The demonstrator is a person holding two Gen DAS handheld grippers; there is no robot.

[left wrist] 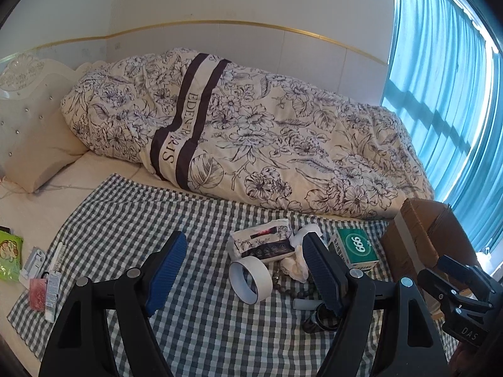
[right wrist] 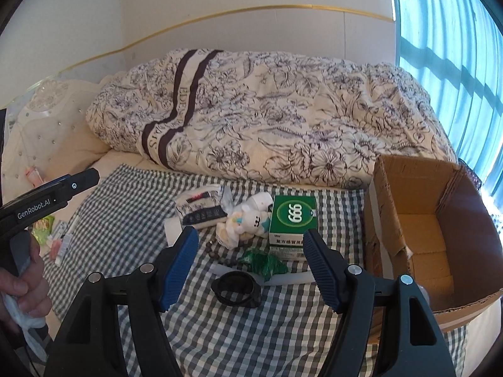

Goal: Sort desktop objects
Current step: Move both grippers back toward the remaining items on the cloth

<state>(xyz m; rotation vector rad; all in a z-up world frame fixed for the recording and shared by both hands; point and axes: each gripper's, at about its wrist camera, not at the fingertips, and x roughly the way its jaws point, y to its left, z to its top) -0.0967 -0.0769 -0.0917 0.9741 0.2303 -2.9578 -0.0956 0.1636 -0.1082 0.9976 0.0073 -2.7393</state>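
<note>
On the checked cloth (left wrist: 132,213) lies a cluster: a white tape roll (left wrist: 250,279), a tissue pack (left wrist: 262,242), a white plush toy (right wrist: 248,220), a green 999 box (right wrist: 294,220), a green wrapper (right wrist: 264,262), dark beads (right wrist: 213,251) and a black round ring-like item (right wrist: 235,287). My left gripper (left wrist: 243,240) hangs open above the tape roll and tissue pack, holding nothing. My right gripper (right wrist: 250,237) is open too, its fingers spread either side of the black item and the green wrapper, above them. An open cardboard box (right wrist: 424,235) stands at the right.
At the cloth's left edge lie a green packet (left wrist: 9,256), a comb (left wrist: 58,256), a tube (left wrist: 52,295) and a pink item (left wrist: 37,293). A rolled floral quilt (left wrist: 251,132) fills the bed behind. A hand (right wrist: 28,289) holds the left gripper's handle (right wrist: 47,198). Blue curtains hang right.
</note>
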